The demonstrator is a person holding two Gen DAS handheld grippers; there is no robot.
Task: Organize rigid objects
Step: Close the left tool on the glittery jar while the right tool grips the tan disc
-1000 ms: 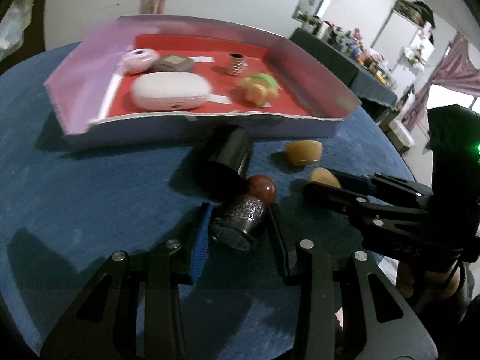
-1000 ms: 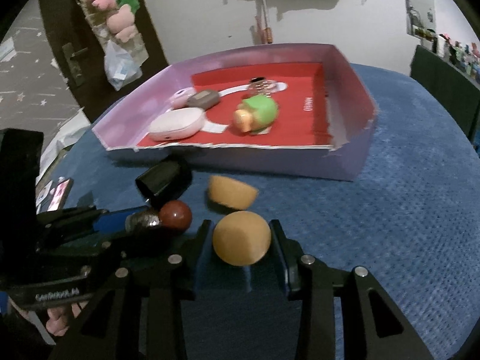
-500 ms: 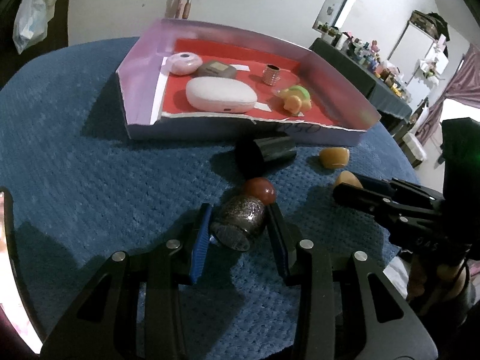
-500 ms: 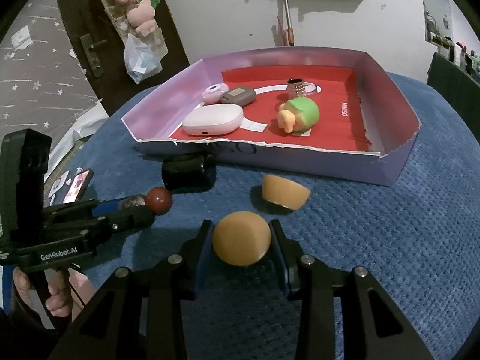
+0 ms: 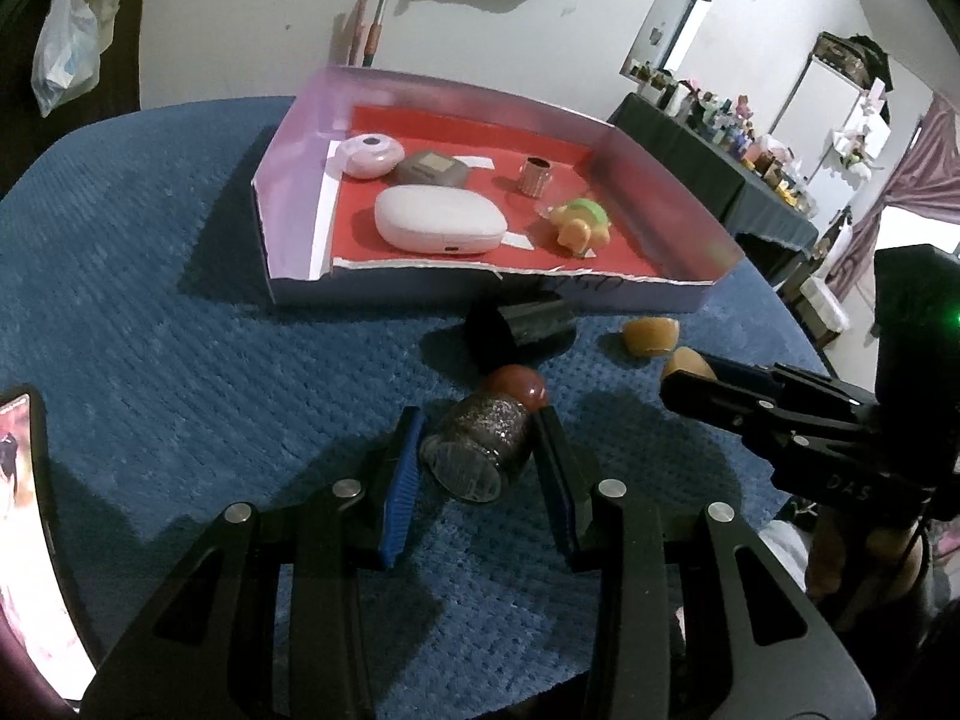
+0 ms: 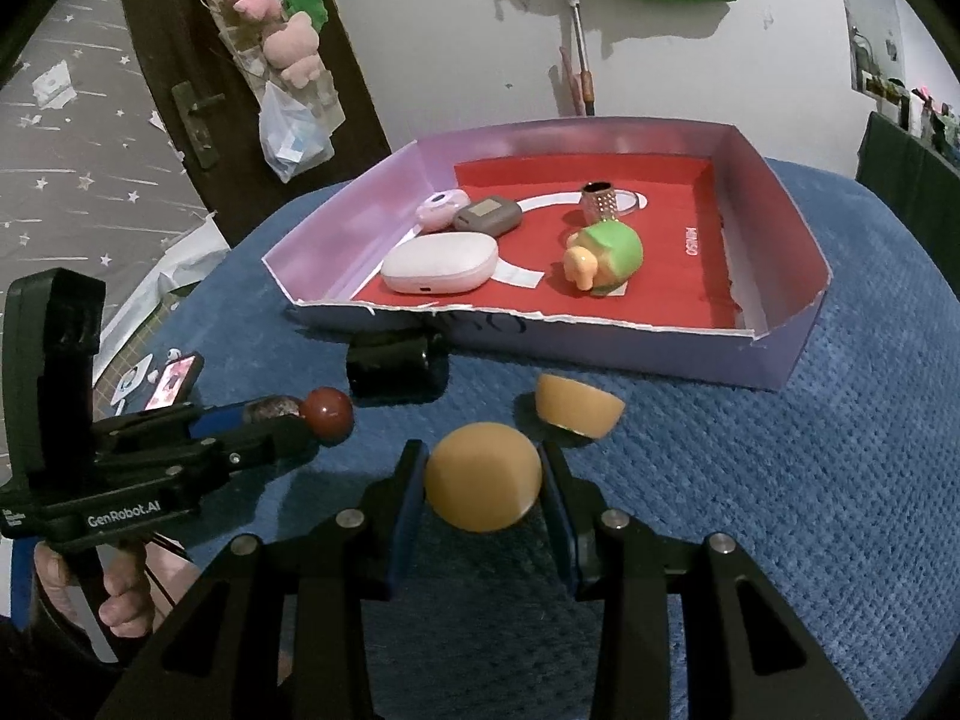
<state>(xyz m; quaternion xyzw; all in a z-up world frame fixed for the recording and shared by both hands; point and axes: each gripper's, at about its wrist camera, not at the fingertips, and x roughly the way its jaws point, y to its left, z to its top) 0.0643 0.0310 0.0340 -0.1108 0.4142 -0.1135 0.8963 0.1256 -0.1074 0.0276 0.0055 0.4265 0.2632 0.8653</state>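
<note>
Both hands are in the carrying step: each claw already has one thing, and both things are not yet in the box.

The left claw [image 5: 477,459] pinches a glittery bottle [image 5: 480,447] by its sides; the bottle has a round red-brown cap [image 5: 517,383] that points toward the box. In the right wrist view the same bottle sticks out of the left claw above the blue worktop [image 6: 750,480], so I judge it is lifted, not lying.

The right claw [image 6: 483,483] pinches a yellow-orange dome piece [image 6: 483,486], both pads pressing on its sides. A second yellow-orange piece [image 6: 577,405] lies on the worktop just in front of it, and a black cylinder [image 6: 396,363] lies on its side close to the front wall of the box.

The purple box [image 6: 600,342] with the red floor already holds a white case [image 6: 441,264], a green and yellow toy [image 6: 606,258], a small metal cup [image 6: 599,199], a grey fob [image 6: 487,216] and a pink round thing [image 6: 443,205].

The next move, I think, calls for raising each thing over the torn front wall and releasing it on a free part of the red floor; the right side looks the most free. The bottle may roll, so it is better to lay it low.
</note>
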